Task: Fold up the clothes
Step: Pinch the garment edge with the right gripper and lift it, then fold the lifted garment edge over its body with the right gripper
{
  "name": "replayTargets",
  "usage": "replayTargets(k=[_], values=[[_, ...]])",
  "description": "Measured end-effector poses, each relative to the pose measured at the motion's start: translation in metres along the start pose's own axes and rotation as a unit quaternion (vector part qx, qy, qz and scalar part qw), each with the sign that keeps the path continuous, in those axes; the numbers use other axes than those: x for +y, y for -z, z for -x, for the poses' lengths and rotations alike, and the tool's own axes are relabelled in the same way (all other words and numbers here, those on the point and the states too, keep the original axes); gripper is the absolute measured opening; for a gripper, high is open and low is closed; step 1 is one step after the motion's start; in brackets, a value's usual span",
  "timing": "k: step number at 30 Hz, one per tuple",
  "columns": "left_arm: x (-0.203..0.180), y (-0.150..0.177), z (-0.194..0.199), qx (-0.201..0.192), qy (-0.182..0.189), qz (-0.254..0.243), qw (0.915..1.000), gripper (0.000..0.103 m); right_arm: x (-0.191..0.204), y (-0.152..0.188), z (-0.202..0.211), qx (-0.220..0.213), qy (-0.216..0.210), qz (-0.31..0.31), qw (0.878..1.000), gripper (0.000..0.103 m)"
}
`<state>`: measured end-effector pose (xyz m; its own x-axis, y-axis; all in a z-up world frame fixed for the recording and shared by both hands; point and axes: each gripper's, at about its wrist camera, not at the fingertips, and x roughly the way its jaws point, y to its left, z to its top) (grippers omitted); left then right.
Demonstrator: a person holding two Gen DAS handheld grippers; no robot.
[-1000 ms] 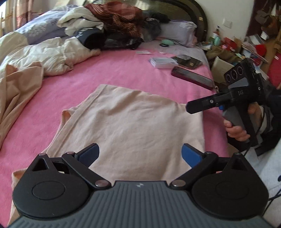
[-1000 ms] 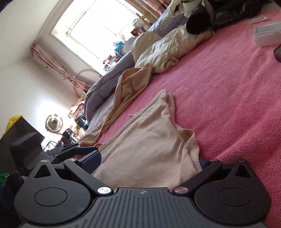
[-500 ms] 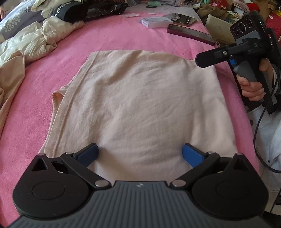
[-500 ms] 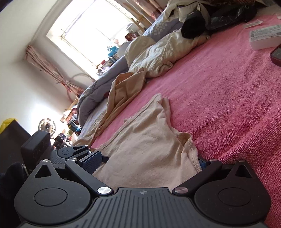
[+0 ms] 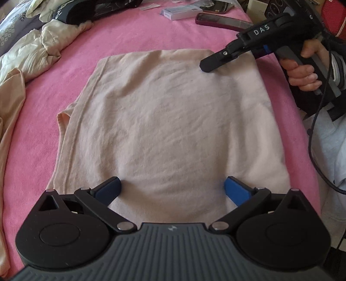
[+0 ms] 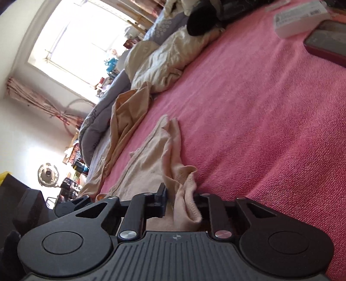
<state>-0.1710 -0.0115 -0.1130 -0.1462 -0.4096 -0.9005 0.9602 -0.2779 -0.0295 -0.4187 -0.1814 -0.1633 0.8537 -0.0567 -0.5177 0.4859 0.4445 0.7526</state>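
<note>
A beige garment (image 5: 173, 118) lies flat on the pink bed sheet (image 5: 151, 32). My left gripper (image 5: 173, 186) is open over its near edge, blue pads wide apart, with cloth below but not pinched. At the garment's far right corner is my right gripper (image 5: 207, 64), held by a person's hand (image 5: 302, 71). In the right wrist view its jaws (image 6: 180, 198) are closing, and the garment's hemmed edge (image 6: 188, 194) is bunched and pinched between them. The rest of the garment (image 6: 151, 164) stretches away along the sheet.
A dark red phone (image 5: 222, 20) and a white box (image 5: 181, 11) lie beyond the garment. A cream duvet (image 5: 32, 49), dark clothes (image 5: 86, 10) and another beige garment (image 5: 10, 97) crowd the left. The bed's right edge runs beside the person.
The right jaws went from wide open to closed on the garment's edge, bunching it. The left view tipped down toward the garment, its gripper still open.
</note>
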Motion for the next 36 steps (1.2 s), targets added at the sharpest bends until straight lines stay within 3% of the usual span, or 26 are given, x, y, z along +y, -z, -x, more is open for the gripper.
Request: replayTargets(k=[5,6,7,9,14,15,17,18,19,24,26,29,31,33,36], values=[[0.001,0.007,0.009,-0.019,-0.015,0.027,0.9994,0.103,0.015,-0.002,0.0,0.009,0.014,0.04,0.999,0.018],[-0.001,0.009,0.013,-0.019,-0.021,0.029,0.9992,0.103,0.018,-0.003,-0.002,0.014,0.016,0.048,0.999,0.024],[-0.002,0.011,0.016,-0.022,-0.027,0.027,0.999,0.103,0.019,-0.003,-0.004,0.018,0.02,0.05,0.998,0.039],[-0.004,0.014,0.016,-0.026,-0.036,0.024,0.9988,0.103,0.02,0.0,-0.006,0.016,0.014,0.051,0.998,0.047],[0.005,0.008,0.007,-0.017,-0.016,0.034,0.9992,0.103,0.031,0.008,-0.01,0.006,0.029,0.099,0.995,0.05],[0.007,0.008,0.006,-0.013,-0.011,0.036,0.9992,0.103,0.03,0.007,-0.01,0.005,0.026,0.095,0.995,0.049],[0.008,0.01,0.004,-0.017,-0.007,0.04,0.999,0.103,0.026,0.005,-0.011,0.005,0.026,0.077,0.997,0.036],[0.008,0.012,0.004,-0.022,-0.007,0.04,0.9989,0.103,0.024,0.003,-0.012,0.009,0.029,0.069,0.997,0.02],[0.008,0.015,0.005,-0.029,-0.007,0.041,0.9987,0.103,0.021,0.001,-0.013,0.014,0.028,0.059,0.998,0.016],[0.004,0.018,0.015,-0.037,-0.027,0.054,0.9975,0.103,0.033,-0.006,-0.004,0.009,0.02,0.068,0.997,0.011],[-0.003,0.028,0.035,-0.037,-0.067,0.07,0.9946,0.101,0.052,-0.007,0.001,0.001,0.013,0.093,0.996,0.011],[-0.024,0.067,0.088,-0.081,-0.14,0.085,0.9831,0.102,0.098,0.002,0.001,-0.006,0.003,0.149,0.989,0.01],[-0.044,0.107,0.128,-0.119,-0.182,0.122,0.9684,0.102,0.138,0.023,-0.01,0.001,-0.007,0.204,0.979,0.01],[-0.069,0.151,0.16,-0.147,-0.218,0.174,0.9491,0.102,0.178,0.058,-0.026,0.006,-0.016,0.269,0.963,0.01],[-0.114,0.216,0.194,-0.171,-0.259,0.263,0.9135,0.102,0.23,0.127,-0.056,0.018,-0.03,0.364,0.931,0.01]])
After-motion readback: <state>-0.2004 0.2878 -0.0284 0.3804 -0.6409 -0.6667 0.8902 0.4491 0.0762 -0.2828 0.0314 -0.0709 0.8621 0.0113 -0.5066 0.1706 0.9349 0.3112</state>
